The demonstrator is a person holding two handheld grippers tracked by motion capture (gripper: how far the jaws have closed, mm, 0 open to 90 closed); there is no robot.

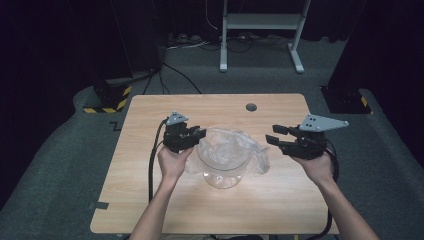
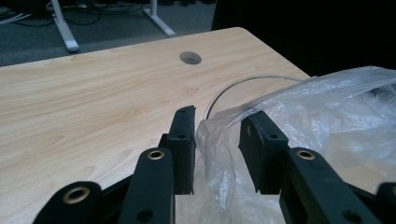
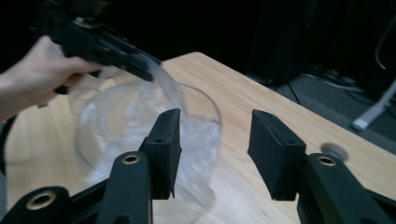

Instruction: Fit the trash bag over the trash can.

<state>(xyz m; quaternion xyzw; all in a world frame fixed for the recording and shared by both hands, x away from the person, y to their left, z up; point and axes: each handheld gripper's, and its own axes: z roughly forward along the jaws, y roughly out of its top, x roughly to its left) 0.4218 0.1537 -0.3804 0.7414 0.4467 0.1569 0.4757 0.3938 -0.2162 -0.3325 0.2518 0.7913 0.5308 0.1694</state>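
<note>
Two grippers: left gripper [image 2: 217,140] parted around bag edge, pads clear; right gripper [image 3: 215,151] wide, empty.
Blurred: glass bowl [image 3: 140,135].
Bowl contents: clear plastic bag [image 1: 235,150].

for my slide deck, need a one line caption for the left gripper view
Left tool open around a clear plastic bag's edge beside a glass bowl's rim.
</note>
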